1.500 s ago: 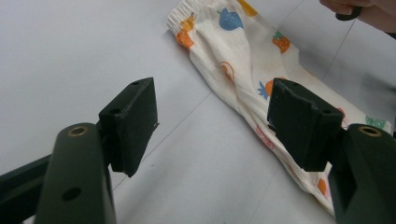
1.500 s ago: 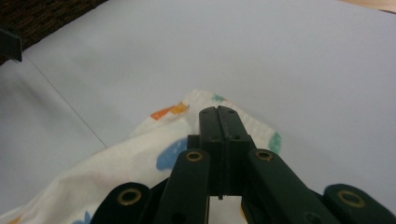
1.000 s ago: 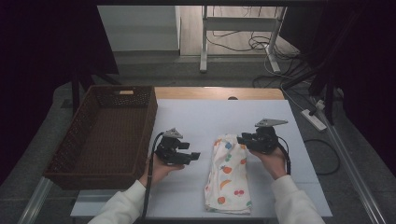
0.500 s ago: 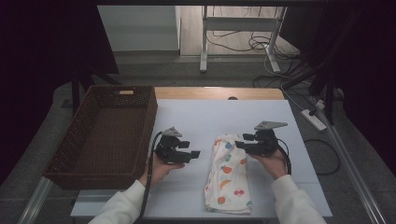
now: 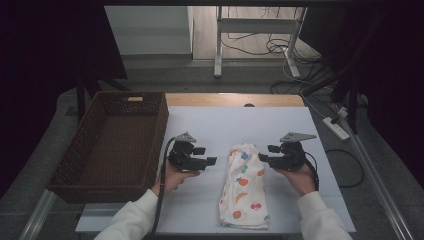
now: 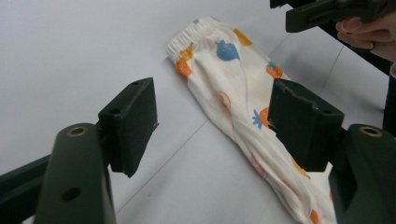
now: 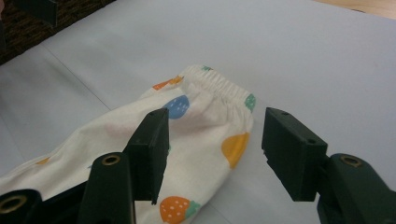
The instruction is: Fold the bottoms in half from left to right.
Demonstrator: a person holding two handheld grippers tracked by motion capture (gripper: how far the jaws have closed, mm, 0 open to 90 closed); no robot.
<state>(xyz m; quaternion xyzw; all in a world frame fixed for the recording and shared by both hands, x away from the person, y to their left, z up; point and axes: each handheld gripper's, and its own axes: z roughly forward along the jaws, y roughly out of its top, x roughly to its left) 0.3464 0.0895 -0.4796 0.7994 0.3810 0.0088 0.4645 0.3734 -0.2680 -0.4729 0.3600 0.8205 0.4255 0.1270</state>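
Garment: the folded fruit-print cloth lies flat on the white tabletop, near the middle, between the two grippers.
Long axis: it runs from 12 o'clock to 6 o'clock in the high view; the elastic band end is at 12, the wider end at 6, close to the person.
Left gripper: the left gripper is at 9 o'clock of the cloth and points to 3 o'clock, toward it; its jaws stand apart and nothing is between them. In the left gripper view the cloth lies ahead of the jaws.
Right gripper: the right gripper is at 3 o'clock of the cloth and points to 9 o'clock; its jaws have just been opening, and the pads do not press on anything. They hover just above the band end.
Nearer hand: the right one, by judgement; its tips are almost over the cloth edge, the left ones are a little apart.
Basket: a brown woven basket stands at 9 o'clock, beside the left hand.
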